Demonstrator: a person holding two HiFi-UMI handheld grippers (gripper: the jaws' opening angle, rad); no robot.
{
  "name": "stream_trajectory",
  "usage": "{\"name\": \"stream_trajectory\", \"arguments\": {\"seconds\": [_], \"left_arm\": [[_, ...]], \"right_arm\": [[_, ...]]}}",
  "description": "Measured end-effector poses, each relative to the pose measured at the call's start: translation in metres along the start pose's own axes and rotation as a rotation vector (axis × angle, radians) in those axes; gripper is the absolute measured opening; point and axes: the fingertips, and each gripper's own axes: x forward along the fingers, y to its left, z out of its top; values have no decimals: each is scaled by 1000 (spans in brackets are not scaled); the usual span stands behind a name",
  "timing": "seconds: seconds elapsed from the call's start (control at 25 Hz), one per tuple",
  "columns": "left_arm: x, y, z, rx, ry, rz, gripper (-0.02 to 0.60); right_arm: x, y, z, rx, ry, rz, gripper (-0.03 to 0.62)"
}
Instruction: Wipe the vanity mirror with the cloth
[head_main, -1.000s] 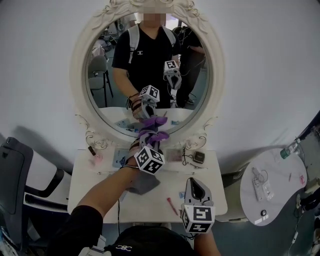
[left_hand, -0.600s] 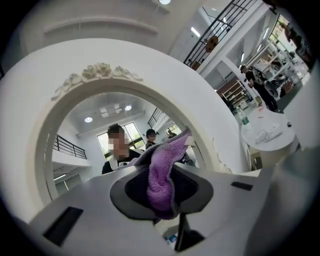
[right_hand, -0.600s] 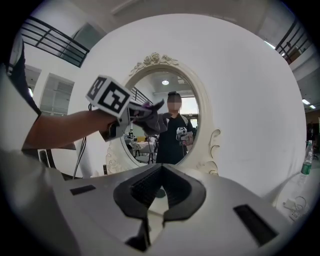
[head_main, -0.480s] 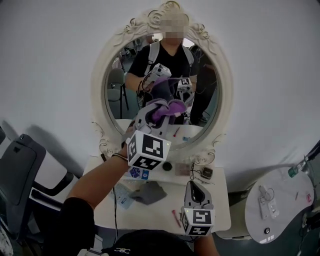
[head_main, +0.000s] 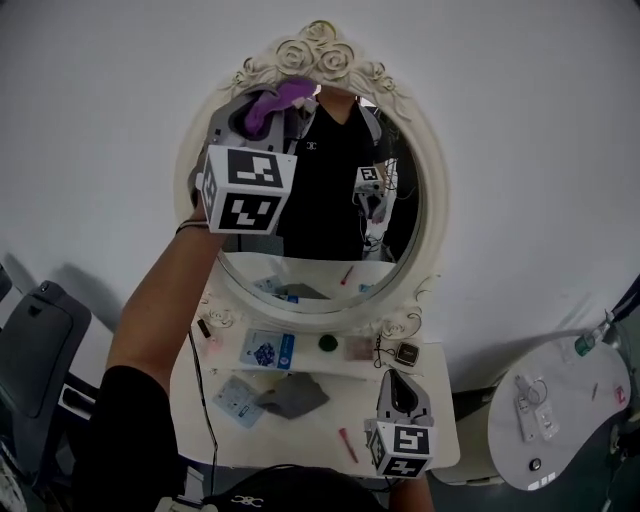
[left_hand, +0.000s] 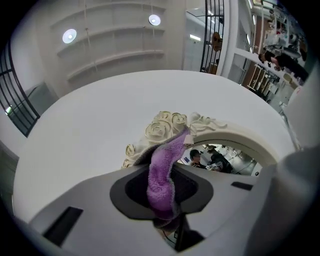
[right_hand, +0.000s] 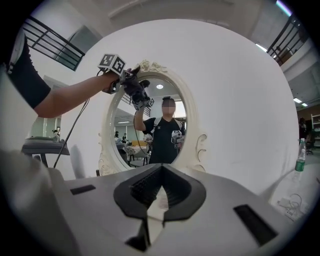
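Note:
The oval vanity mirror (head_main: 335, 215) has a white frame carved with roses (head_main: 318, 55). My left gripper (head_main: 268, 108) is raised to the top left of the glass, just under the roses, and is shut on the purple cloth (head_main: 283, 96). In the left gripper view the purple cloth (left_hand: 162, 182) hangs between the jaws, its tip against the rose frame (left_hand: 165, 128) at the glass edge (left_hand: 222, 155). My right gripper (head_main: 393, 382) is held low over the vanity table (head_main: 440, 420), shut with nothing in it. The right gripper view shows the mirror (right_hand: 150, 125) and the left gripper (right_hand: 134, 89) up at its top.
A grey cloth (head_main: 291, 396), blue packets (head_main: 268, 350), a red pen (head_main: 346, 441) and a small clock (head_main: 405, 352) lie on the vanity. A round side table (head_main: 555, 405) with a bottle (head_main: 590, 340) stands to the right. A dark chair (head_main: 30, 370) stands at left.
My left gripper has risen with the purple cloth from the mirror's lower edge, across the glass, to its top. The right gripper has stayed low over the table.

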Motion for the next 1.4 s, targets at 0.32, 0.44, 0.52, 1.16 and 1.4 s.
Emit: {"name": "stream_trajectory", "arguments": {"seconds": [0.32,0.44,0.52,1.16,1.4], "left_arm": [[23,-20,-1,38,-10,36,80],[30,-31,-1,30,-30,52,80],[34,-37,2,35,-46,66,80],[34,-218,21,281,-174,-214,78],[21,-276,4,345,-171,-333,78]], "right_arm": [[-15,-36,-14,60,9,-78,11],[-14,-44,-18,67,14,-93,12],[-13,-49,-19,70,18,-100,12],[-10,-61,-29,96,60,-124,11],[-10,-67,-33,113,72,-137,12]]}}
